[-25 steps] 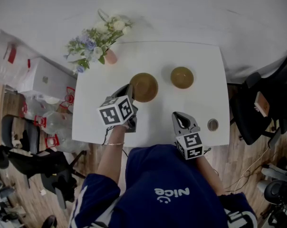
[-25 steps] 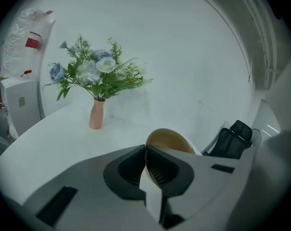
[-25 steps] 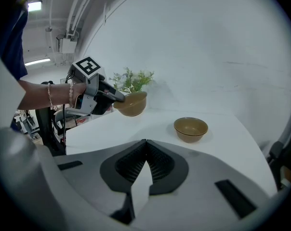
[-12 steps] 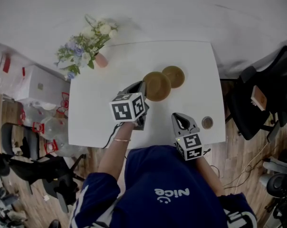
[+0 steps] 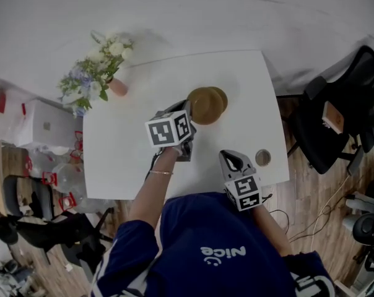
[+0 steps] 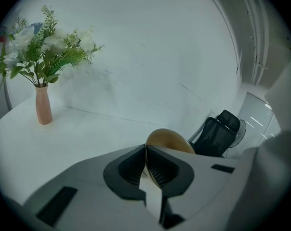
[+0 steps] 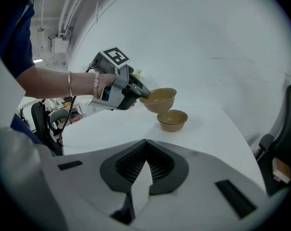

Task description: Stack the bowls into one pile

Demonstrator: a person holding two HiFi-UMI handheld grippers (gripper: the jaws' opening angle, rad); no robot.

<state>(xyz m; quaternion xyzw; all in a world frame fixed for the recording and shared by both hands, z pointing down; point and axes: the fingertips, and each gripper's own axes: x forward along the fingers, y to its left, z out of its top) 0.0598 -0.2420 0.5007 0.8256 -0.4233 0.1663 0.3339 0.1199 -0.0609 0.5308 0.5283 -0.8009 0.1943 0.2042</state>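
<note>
My left gripper (image 5: pixel 188 114) is shut on the near rim of a brown bowl (image 5: pixel 204 106) and holds it in the air. In the right gripper view this held bowl (image 7: pixel 160 99) hangs just above and a little to the left of a second brown bowl (image 7: pixel 172 120), which stands on the white table (image 7: pixel 208 129). From the head view the second bowl (image 5: pixel 221 95) is mostly hidden under the held one. In the left gripper view the bowl's rim (image 6: pixel 168 141) sits between the pads of the left gripper (image 6: pixel 146 150). My right gripper (image 5: pixel 230 160) is shut and empty near the table's front edge.
A pink vase of flowers (image 5: pixel 98 73) stands at the table's far left corner. A small round grey object (image 5: pixel 262 158) lies near the front right corner. A black chair (image 5: pixel 335 122) stands to the right of the table, and boxes and clutter to its left.
My left gripper has carried the bowl to the right, from well apart from the second bowl to over it. The right gripper has stayed at the front edge.
</note>
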